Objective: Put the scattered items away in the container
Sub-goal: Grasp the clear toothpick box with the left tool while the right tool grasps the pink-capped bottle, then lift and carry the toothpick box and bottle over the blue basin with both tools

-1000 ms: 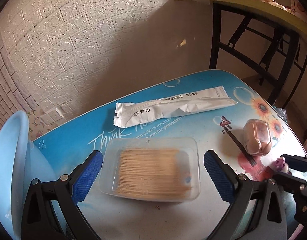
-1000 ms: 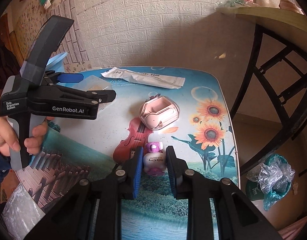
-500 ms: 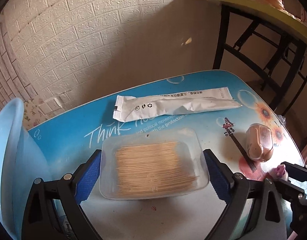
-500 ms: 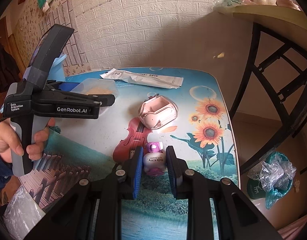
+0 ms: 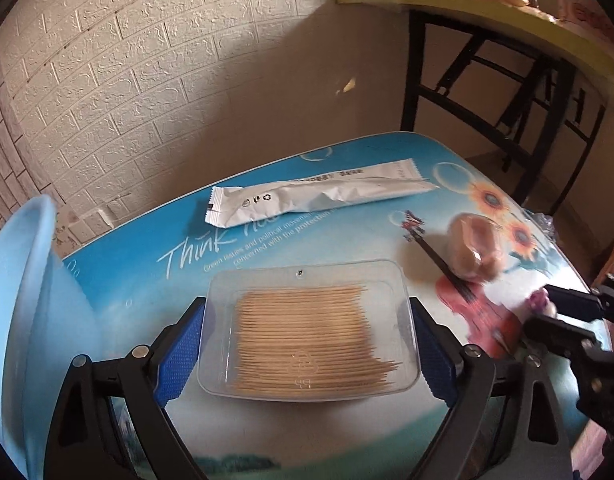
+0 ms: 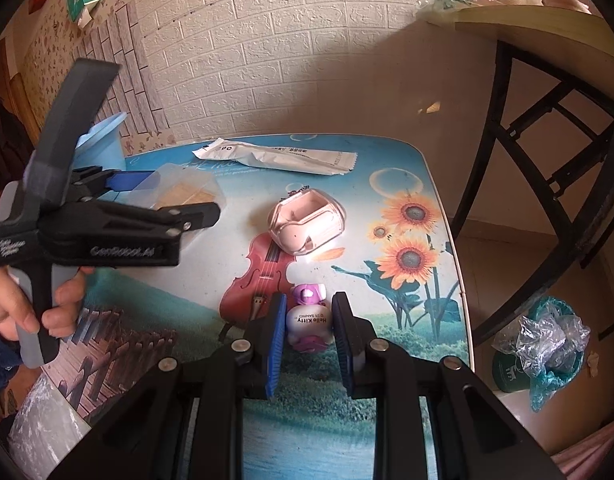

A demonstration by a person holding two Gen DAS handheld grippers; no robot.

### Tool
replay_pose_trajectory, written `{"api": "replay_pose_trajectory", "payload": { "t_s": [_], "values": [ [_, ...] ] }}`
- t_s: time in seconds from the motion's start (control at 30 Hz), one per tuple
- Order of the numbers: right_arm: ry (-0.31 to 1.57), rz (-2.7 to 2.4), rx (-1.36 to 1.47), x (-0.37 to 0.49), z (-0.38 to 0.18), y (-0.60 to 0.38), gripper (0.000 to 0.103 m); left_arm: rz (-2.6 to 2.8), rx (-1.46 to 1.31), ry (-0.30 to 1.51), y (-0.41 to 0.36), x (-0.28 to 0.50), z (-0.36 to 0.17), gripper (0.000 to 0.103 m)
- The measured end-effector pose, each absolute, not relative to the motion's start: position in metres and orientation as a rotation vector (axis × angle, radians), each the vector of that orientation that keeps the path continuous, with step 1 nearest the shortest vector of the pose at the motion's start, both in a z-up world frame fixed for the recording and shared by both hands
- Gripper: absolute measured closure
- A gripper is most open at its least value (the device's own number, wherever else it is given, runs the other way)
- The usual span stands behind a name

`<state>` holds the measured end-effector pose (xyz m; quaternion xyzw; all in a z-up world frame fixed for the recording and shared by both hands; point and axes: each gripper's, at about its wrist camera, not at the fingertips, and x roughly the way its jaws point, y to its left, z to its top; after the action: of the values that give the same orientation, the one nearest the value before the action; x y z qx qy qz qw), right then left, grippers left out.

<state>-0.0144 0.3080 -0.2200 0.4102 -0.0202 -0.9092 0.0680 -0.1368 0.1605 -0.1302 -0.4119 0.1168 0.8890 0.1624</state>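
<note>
A clear toothpick box [image 5: 307, 328] lies flat on the picture-printed table [image 5: 147, 264]. My left gripper [image 5: 307, 344] straddles it. Its jaws are closing, and the blue pads [image 5: 183, 352] meet the box's two short ends. From the right wrist view the left gripper [image 6: 175, 196] is at the table's left. My right gripper [image 6: 310, 302] is shut on a small white and purple Hello Kitty figure [image 6: 309, 320] standing on the table. A light blue basin [image 5: 23, 300] rises at the far left. A white sachet [image 5: 307, 196] and a pink earbud case [image 6: 305, 226] lie loose.
A brick-pattern wall backs the table. A black-framed shelf [image 6: 547, 120] stands at the right, with a crumpled plastic bag [image 6: 543, 344] on the floor below it. A person's hand [image 6: 23, 304] grips the left gripper's handle. A clear bag [image 6: 39, 420] lies at the near left.
The left gripper slid forward over the toothpick box and its jaws narrowed until the pads reached the box's ends. The right gripper kept still on the figure.
</note>
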Motion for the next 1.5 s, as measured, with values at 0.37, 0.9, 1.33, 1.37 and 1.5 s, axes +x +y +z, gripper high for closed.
{"api": "replay_pose_trajectory", "payload": {
  "t_s": [0.37,0.9,1.33,1.37,1.5],
  "values": [
    [-0.08,-2.775,1.214,0.023,-0.202,0.288,0.079,2.58,-1.101,0.194,0.121,-0.063,-0.098,0.009],
    [-0.139,-2.887,1.096,0.061,-0.153,0.245,0.079,2.661,-0.948,-0.059,0.06,-0.007,-0.059,0.009],
    [-0.094,-2.888,1.104,0.06,-0.144,0.232,0.079,2.679,-0.95,-0.102,0.039,-0.009,-0.056,0.009],
    [-0.096,-2.888,1.106,0.059,-0.145,0.231,0.079,2.68,-0.953,-0.102,0.038,-0.009,-0.056,0.009],
    [-0.105,-2.881,1.12,0.054,-0.146,0.23,0.079,2.685,-0.961,-0.105,0.033,-0.011,-0.054,0.009]
  ]
}}
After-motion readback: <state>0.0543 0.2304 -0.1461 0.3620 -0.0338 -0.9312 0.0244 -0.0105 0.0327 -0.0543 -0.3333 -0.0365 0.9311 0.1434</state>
